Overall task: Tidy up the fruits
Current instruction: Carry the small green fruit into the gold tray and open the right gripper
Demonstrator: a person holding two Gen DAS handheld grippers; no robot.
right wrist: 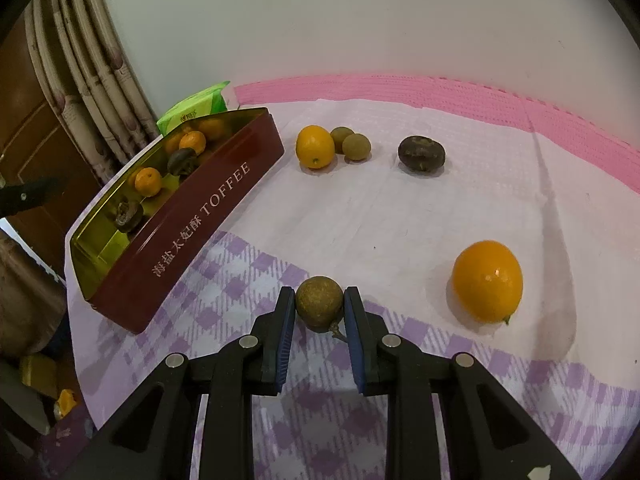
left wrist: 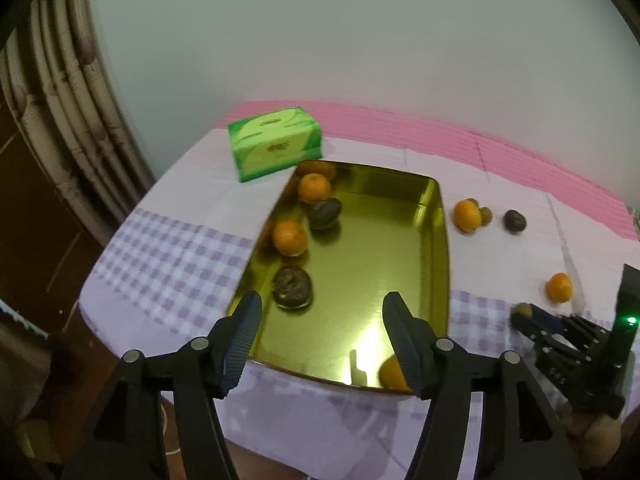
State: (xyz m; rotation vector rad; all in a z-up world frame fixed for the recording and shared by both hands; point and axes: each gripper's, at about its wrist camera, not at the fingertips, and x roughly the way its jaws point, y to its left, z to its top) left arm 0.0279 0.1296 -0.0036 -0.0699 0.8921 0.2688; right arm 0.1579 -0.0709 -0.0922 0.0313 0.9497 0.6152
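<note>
A gold-lined toffee tin [left wrist: 438, 240] [right wrist: 208, 216] holds two oranges [left wrist: 290, 238] and two dark wrinkled fruits [left wrist: 292, 286]. My left gripper [left wrist: 322, 308] is open and empty above the tin's near end. My right gripper [right wrist: 319, 300] is shut on a small brown longan [right wrist: 319, 303] just above the cloth; it shows at the right of the left wrist view [left wrist: 520, 314]. On the cloth lie an orange [right wrist: 487, 282], another orange [right wrist: 315, 147], two longans [right wrist: 356, 146] and a dark fruit [right wrist: 421, 153].
A green tissue box [left wrist: 274, 142] stands behind the tin. A pink mat [right wrist: 440, 92] runs along the wall. A curtain [left wrist: 68, 92] hangs at left, past the table edge.
</note>
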